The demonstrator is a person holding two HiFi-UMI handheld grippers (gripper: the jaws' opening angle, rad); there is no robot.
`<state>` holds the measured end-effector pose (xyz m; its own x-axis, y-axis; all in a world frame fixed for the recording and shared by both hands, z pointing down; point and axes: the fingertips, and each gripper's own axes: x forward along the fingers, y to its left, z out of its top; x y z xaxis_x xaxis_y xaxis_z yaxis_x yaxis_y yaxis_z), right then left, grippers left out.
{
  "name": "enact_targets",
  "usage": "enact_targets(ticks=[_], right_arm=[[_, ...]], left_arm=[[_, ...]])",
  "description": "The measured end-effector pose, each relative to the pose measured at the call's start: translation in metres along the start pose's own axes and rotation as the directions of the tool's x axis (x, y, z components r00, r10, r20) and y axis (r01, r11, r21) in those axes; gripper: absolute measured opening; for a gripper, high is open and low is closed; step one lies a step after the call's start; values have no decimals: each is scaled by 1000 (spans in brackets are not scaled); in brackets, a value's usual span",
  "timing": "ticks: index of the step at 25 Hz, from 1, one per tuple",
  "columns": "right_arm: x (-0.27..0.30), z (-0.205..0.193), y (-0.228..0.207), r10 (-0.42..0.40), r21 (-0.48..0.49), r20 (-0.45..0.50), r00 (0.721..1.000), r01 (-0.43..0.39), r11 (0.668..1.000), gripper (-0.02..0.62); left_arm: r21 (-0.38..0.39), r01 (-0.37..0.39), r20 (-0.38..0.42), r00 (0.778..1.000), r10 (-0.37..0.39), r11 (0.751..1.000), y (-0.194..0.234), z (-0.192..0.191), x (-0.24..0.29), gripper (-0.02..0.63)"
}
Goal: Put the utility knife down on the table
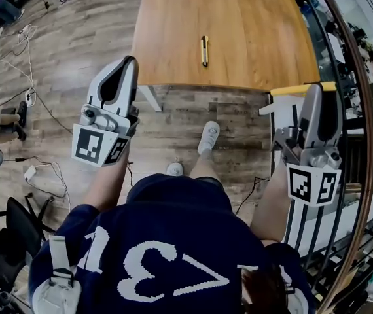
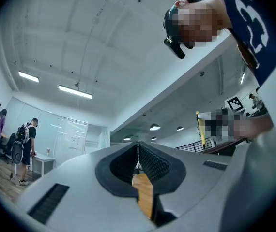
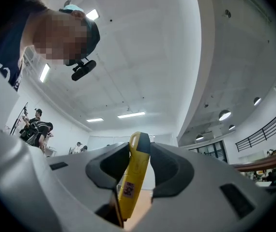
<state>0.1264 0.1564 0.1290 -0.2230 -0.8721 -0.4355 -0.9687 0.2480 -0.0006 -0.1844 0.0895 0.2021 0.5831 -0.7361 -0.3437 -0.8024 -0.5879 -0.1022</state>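
right hand-held gripper [image 3: 139, 154] tight on yellow utility knife [image 3: 131, 185] — left hand-held gripper [image 2: 138, 154] empty, jaws together

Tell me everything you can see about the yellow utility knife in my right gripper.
The utility knife has a slim yellow body that looks like plastic, a dark patch on one side of its rounded top end, and a small pink and white label on its side. It stands nearly upright with a slight lean, clamped between the dark padded jaws of the right gripper. Its top end pokes just past them. Only the jaws touch it.
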Motion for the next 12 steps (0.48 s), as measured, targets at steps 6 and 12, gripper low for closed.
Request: enact_targets(ticks=[6, 12], right_arm=[[78, -31, -34, 75, 19, 7, 997, -75, 997, 147], [155, -59, -90, 150, 41, 0, 989, -150, 988, 147]], left_arm=[[-5, -13, 25, 1000, 13, 1000, 24, -19, 58, 23], [36, -116, 33, 993, 115, 993, 48, -35, 131, 23]])
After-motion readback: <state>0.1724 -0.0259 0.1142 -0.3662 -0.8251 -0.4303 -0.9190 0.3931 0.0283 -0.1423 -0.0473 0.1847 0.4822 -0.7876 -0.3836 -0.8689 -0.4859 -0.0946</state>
